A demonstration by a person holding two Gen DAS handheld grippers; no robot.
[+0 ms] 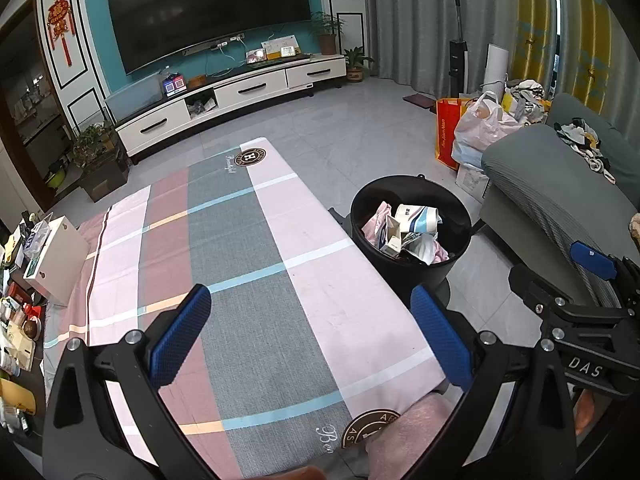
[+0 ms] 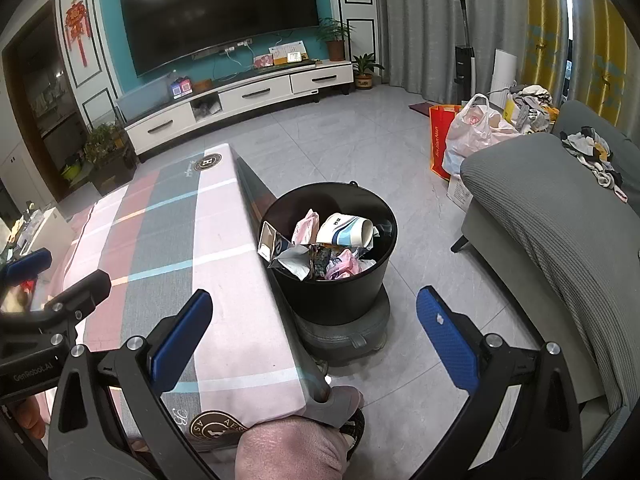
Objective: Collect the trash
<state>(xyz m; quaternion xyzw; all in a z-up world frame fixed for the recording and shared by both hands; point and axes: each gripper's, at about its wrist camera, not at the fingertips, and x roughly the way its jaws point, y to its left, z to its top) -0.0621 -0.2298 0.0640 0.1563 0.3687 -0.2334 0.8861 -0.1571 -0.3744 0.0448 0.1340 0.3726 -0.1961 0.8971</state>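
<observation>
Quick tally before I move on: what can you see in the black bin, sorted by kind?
Paper cup: 1
Small carton: 1
Pink wrappers: 2
Crumpled white bag: 1
Total: 5 pieces showing in the black bin; anything buried under them is hidden.

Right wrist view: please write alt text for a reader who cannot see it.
An open, empty right claw hovers over the edge of a table draped in a plaid cloth, beside a black bin on the grey tiled floor holding crumpled wrappers, a paper cup and a small carton. A grey sofa is at the right, a dark TV on the far wall.
</observation>
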